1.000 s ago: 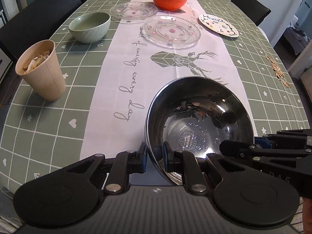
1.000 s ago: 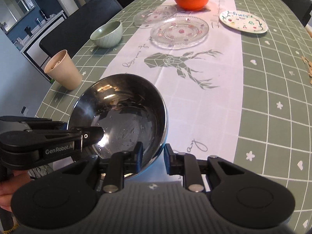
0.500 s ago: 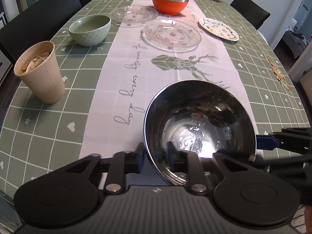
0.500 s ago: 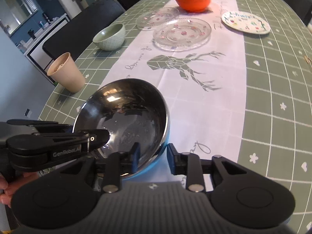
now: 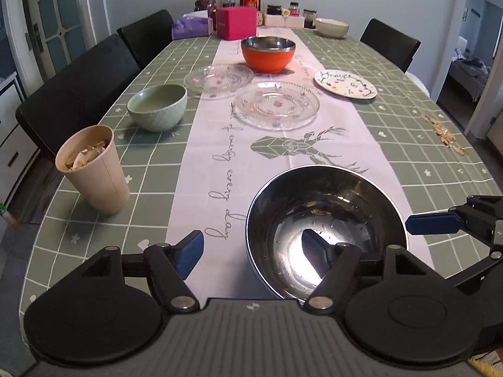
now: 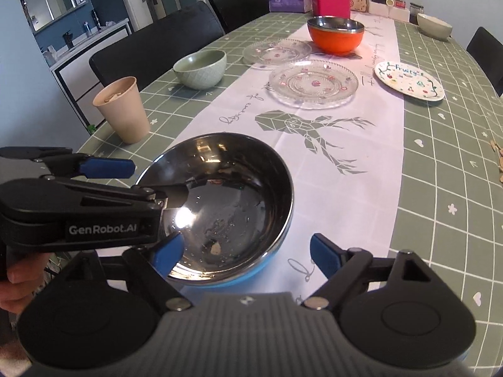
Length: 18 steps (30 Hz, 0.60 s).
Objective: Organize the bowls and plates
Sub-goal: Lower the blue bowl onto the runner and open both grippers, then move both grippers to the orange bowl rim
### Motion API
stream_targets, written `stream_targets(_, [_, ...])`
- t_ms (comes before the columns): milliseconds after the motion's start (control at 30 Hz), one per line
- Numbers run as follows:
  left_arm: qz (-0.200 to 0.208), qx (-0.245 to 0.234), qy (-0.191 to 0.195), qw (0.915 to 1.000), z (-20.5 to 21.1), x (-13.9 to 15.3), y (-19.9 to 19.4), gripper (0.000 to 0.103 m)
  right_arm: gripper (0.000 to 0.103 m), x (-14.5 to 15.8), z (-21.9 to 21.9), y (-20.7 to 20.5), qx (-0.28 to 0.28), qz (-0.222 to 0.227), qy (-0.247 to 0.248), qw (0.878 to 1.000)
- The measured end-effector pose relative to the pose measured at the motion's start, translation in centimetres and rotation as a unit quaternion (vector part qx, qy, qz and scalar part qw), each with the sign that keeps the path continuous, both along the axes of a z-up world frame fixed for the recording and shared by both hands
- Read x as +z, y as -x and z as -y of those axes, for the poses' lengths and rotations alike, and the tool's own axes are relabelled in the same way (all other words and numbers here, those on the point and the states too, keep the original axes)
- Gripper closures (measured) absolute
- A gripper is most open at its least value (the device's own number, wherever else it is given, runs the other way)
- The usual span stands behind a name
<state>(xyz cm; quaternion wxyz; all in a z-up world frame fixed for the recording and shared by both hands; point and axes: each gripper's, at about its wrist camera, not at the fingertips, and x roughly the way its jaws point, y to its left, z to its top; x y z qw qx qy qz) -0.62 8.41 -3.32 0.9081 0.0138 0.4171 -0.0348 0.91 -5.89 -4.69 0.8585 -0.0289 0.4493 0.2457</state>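
A steel bowl with a blue outside (image 5: 327, 220) (image 6: 226, 207) sits on the white runner at the near end of the table. My left gripper (image 5: 251, 251) is open, one finger inside the bowl and one outside its left rim. My right gripper (image 6: 242, 256) is open too, straddling the bowl's near rim. Farther up the table are a green bowl (image 5: 157, 106), an orange bowl (image 5: 268, 53), two glass plates (image 5: 276, 103) (image 5: 218, 78), a painted white plate (image 5: 345, 83) and a cream bowl (image 5: 331, 27).
A paper cup of scraps (image 5: 92, 169) stands at the left near the table edge. Wood chips (image 5: 444, 135) lie at the right edge. A pink box (image 5: 235, 22), bottles and jars stand at the far end. Black chairs (image 5: 78, 84) line the left side.
Both grippers were shut on the steel bowl's near rim and have opened. The bowl has come down onto the runner. The cameras have tilted up.
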Motion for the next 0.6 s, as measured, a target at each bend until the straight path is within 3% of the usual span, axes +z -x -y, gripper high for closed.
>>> stream_targets(100, [0.012, 0.0, 0.013, 0.9998, -0.4, 0.6, 0.5, 0.016, 0.008, 0.6, 0.0, 0.6, 0.009, 0.021, -0.006, 1.0])
stream_targets(233, [0.037, 0.004, 0.002, 0.9993, -0.8, 1.2, 1.0, 0.015, 0.007, 1.3, 0.3, 1.0, 0.014, 0.027, -0.025, 0.999])
stream_targets(333, [0.028, 0.002, 0.002, 0.9996, -1.0, 1.5, 1.0, 0.015, 0.005, 1.7, 0.6, 1.1, 0.008, 0.033, -0.035, 0.999])
stream_targets(433, [0.032, 0.007, 0.027, 0.9991, -1.6, 2.0, 1.2, 0.016, 0.005, 2.1, 1.1, 1.1, 0.002, 0.038, -0.045, 0.998])
stream_targets(600, [0.064, 0.025, 0.01, 0.9976, -1.7, 3.2, 1.5, 0.017, 0.005, 3.0, 2.2, 1.0, -0.05, 0.064, -0.049, 0.996])
